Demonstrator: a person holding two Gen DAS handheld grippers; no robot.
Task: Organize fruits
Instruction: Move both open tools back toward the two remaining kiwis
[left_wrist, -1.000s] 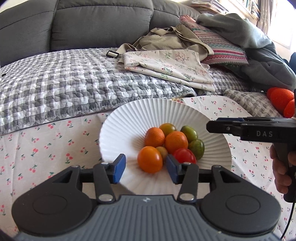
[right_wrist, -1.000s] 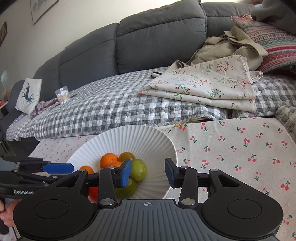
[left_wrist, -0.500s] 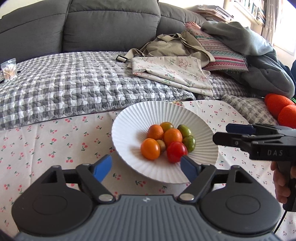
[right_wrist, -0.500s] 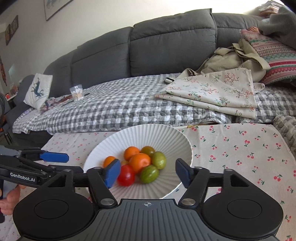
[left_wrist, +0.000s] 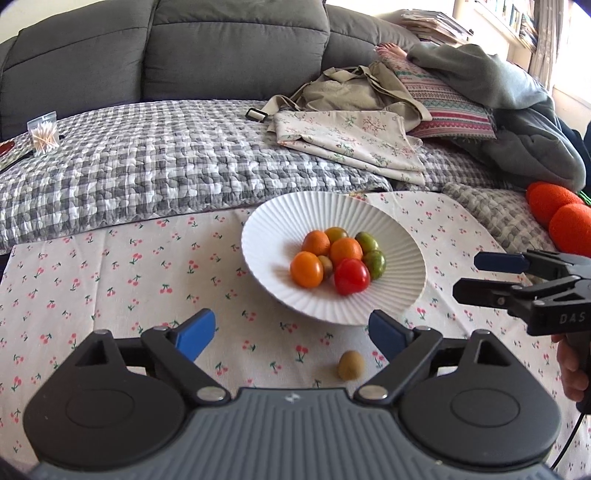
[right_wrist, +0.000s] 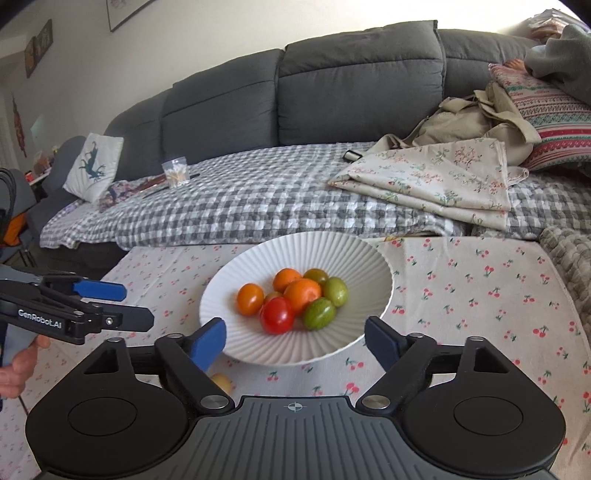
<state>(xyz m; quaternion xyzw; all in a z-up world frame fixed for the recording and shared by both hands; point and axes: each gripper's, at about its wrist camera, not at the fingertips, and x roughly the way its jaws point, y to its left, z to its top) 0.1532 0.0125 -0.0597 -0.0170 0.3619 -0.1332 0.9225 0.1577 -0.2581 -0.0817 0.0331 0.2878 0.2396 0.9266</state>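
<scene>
Lowest in the left wrist view, the left gripper (left_wrist: 291, 334) has its blue-padded jaws spread wide and opening further, gripping nothing; only the cherry-print tablecloth (left_wrist: 110, 280) lies between them. Just beyond its right pad, in the lower centre, a small yellow-green round fruit (left_wrist: 351, 364) sits alone on the cloth, outside the dish. Above it, at the frame's centre, a white ribbed shallow bowl (left_wrist: 280, 221) holds a cluster of small round fruits: a red one (left_wrist: 351, 276) nearest, orange ones (left_wrist: 306, 269) beside and behind it, green ones (left_wrist: 375, 263) to the right.

In the right wrist view, the right gripper (right_wrist: 295, 338) fills the bottom, its jaws likewise wide, opening, and empty, framing the bowl's near rim. The left gripper enters at the left edge, held by a hand (right_wrist: 16, 365).

Farther up, a grey checked quilt (left_wrist: 147, 158) covers a dark grey sofa (left_wrist: 221, 48), with a folded floral cloth (left_wrist: 351, 140) toward the upper right.
</scene>
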